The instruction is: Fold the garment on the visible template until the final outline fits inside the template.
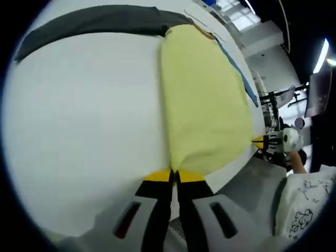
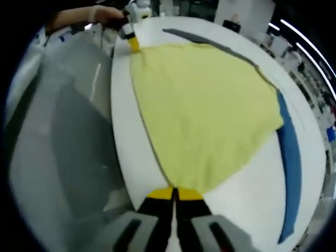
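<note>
Garment (image 2: 202, 110) on white table (image 1: 79, 115), dark strip (image 1: 100, 21), blue strip (image 2: 291, 157) alongside

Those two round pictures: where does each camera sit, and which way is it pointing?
Left gripper view: rides the left tool, looking along the yellow garment on the white table; the right tool and a hand show far off.
Right gripper view: rides the right tool, looking back toward the left tool.
Shared: garment, table, both tools pinching its edge.
</note>
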The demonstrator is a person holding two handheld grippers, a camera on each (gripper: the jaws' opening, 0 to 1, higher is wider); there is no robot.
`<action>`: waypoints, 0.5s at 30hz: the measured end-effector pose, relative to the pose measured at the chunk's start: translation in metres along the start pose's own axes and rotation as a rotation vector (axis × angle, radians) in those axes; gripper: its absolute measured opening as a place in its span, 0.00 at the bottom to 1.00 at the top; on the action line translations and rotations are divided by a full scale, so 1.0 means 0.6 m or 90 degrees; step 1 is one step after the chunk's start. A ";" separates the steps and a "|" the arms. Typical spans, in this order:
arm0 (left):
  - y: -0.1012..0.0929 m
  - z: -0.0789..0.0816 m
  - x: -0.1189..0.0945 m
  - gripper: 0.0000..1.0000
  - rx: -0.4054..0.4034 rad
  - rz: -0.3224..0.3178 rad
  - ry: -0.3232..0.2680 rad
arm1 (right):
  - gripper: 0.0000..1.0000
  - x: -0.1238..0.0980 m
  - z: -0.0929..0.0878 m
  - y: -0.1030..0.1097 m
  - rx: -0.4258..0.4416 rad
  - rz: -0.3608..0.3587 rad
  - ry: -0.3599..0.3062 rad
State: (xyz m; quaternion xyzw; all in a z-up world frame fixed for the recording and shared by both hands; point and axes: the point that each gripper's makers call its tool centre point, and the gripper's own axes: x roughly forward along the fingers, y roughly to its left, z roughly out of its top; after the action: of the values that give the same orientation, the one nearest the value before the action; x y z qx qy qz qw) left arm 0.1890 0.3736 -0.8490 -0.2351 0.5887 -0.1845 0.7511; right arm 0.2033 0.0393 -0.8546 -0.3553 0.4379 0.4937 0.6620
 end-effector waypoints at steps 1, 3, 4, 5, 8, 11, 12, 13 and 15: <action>-0.001 0.000 0.000 0.00 0.004 0.001 0.001 | 0.00 0.000 0.000 0.000 -0.001 0.000 -0.001; 0.000 0.000 0.000 0.00 0.020 0.001 -0.003 | 0.00 0.000 0.000 0.001 -0.001 -0.001 -0.005; -0.001 0.000 0.000 0.00 0.033 0.000 -0.005 | 0.00 -0.001 0.000 0.001 0.001 0.000 -0.007; -0.004 -0.002 0.000 0.00 0.043 -0.002 -0.009 | 0.00 -0.001 0.000 0.001 0.006 0.001 -0.009; -0.005 -0.005 0.000 0.00 0.053 -0.007 -0.012 | 0.00 0.000 -0.001 -0.001 0.021 0.006 -0.016; -0.001 -0.004 -0.001 0.00 0.053 -0.012 -0.017 | 0.00 -0.001 -0.002 -0.002 0.036 0.011 -0.024; -0.001 -0.004 -0.001 0.00 0.051 -0.014 -0.020 | 0.00 0.000 -0.002 -0.001 0.037 0.012 -0.024; -0.002 -0.006 -0.001 0.00 0.053 -0.014 -0.019 | 0.00 0.000 -0.002 -0.001 0.034 0.011 -0.024; -0.001 -0.007 -0.002 0.01 0.060 -0.015 -0.018 | 0.00 0.000 -0.001 0.001 0.025 0.013 -0.023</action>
State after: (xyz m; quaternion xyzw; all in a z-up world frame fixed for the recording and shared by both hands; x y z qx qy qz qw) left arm 0.1847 0.3731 -0.8481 -0.2090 0.5657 -0.2172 0.7676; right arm 0.2023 0.0387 -0.8547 -0.3290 0.4387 0.4980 0.6718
